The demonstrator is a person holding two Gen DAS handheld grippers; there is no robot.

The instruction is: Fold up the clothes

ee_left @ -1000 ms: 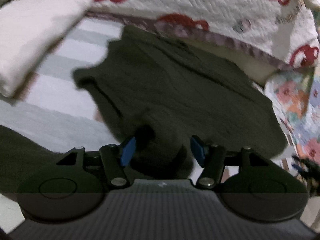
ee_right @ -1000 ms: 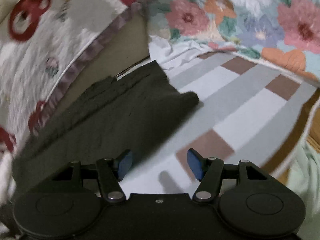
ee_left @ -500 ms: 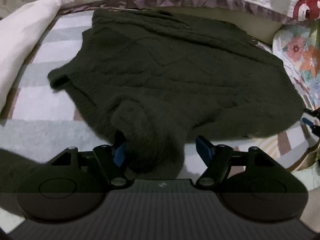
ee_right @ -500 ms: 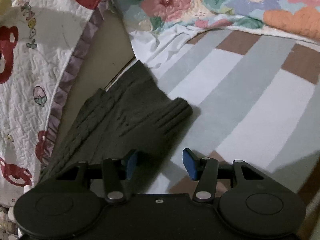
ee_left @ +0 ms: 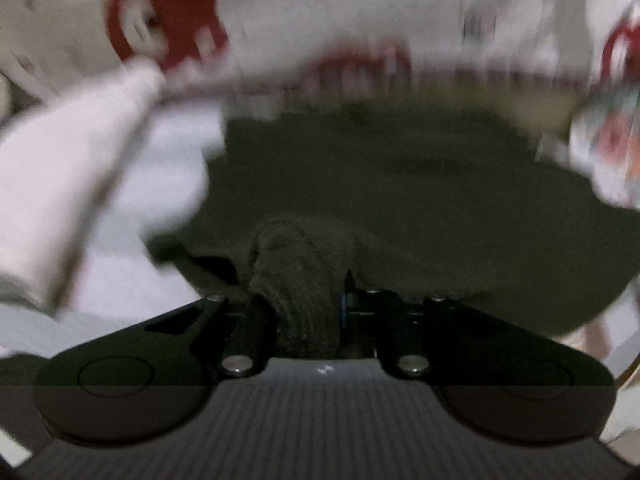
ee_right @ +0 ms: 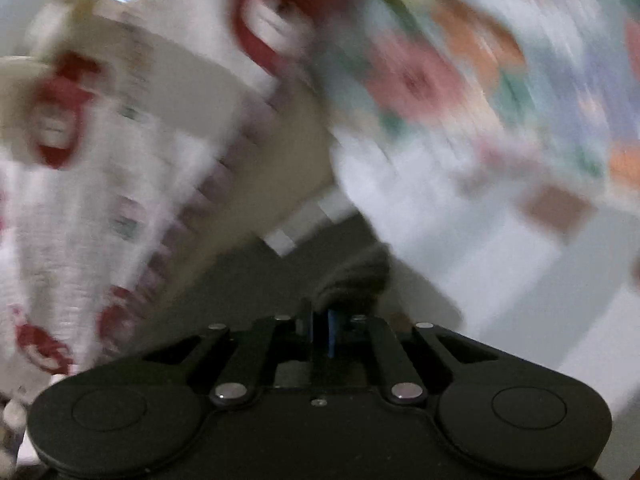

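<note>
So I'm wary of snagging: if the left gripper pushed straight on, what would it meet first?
Probably more of the dark sweater itself. The left gripper is closing on a bunched fold of it, and the rest spreads right ahead; depth is blurred.

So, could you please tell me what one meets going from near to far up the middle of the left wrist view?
Left gripper pinching a bunched fold → dark sweater spread flat → white quilt with red prints.

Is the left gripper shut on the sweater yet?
Closing: left gripper fingers squeeze a bunched fold of the dark sweater.
</note>
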